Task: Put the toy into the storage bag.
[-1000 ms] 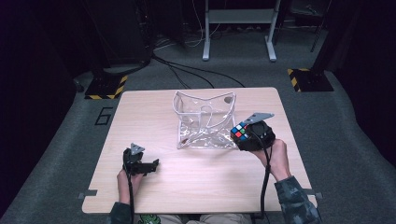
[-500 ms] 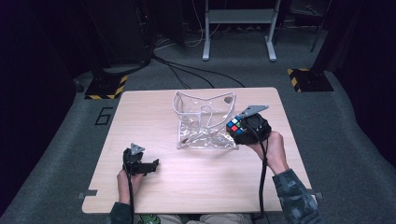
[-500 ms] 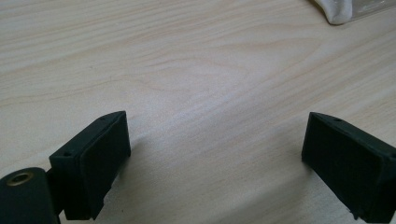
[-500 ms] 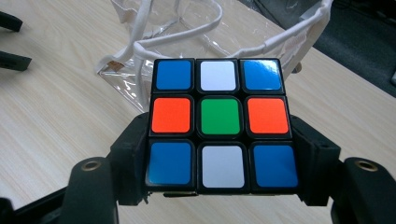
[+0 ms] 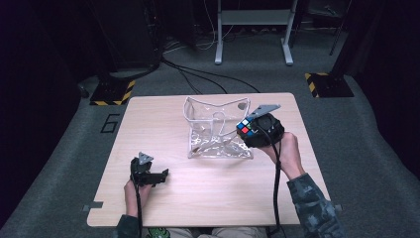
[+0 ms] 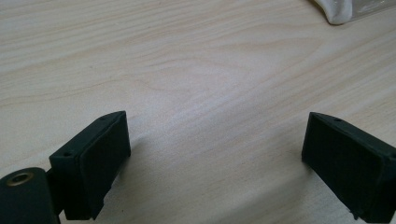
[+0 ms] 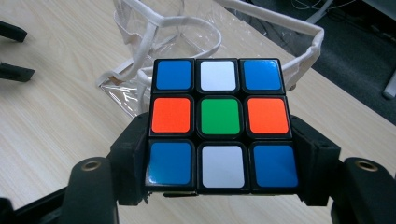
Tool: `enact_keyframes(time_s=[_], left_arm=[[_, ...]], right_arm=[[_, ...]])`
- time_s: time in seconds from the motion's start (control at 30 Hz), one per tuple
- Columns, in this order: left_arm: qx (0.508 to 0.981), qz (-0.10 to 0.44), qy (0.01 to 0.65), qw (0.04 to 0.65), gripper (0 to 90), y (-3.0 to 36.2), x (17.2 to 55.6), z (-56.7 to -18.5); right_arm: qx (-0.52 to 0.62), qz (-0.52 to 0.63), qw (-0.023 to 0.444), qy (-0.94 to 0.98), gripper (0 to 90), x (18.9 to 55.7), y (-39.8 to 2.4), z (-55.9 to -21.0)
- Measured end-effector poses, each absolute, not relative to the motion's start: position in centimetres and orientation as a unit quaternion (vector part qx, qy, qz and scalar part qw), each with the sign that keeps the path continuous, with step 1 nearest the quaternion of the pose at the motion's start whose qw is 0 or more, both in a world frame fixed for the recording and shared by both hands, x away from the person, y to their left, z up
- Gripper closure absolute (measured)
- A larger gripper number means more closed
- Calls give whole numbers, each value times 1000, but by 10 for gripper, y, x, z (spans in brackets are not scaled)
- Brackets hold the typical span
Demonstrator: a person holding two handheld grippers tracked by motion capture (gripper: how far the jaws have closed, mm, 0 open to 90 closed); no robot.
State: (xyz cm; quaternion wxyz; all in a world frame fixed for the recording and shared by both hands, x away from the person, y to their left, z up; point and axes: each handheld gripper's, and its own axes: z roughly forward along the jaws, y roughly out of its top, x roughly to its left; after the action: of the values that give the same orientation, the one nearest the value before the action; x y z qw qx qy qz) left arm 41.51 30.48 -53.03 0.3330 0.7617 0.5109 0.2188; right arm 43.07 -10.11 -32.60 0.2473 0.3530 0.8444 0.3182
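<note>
At the near left of the table (image 5: 208,198), the left gripper (image 5: 157,174) rests low on the bare wood, its two jaws spread wide with nothing between them. Farther in, at the right, the right gripper (image 5: 250,130) has its jaws clamped on the sides of one puzzle cube (image 7: 219,123), held just at the near right corner of one clear plastic bag (image 5: 215,130) with white trim. Beyond the table stand two floor weights with yellow-black stripes (image 5: 113,92).
</note>
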Motion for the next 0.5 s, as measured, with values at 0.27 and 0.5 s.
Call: enact_keyframes(time_s=[0.27, 0.5], left_arm=[[763, 219, 511, 331, 76, 305, 415, -530], [762, 219, 511, 332, 76, 305, 415, -530]], right_arm=[[347, 315, 257, 845, 335, 435, -94, -315], [347, 311, 256, 847, 335, 443, -87, -310]])
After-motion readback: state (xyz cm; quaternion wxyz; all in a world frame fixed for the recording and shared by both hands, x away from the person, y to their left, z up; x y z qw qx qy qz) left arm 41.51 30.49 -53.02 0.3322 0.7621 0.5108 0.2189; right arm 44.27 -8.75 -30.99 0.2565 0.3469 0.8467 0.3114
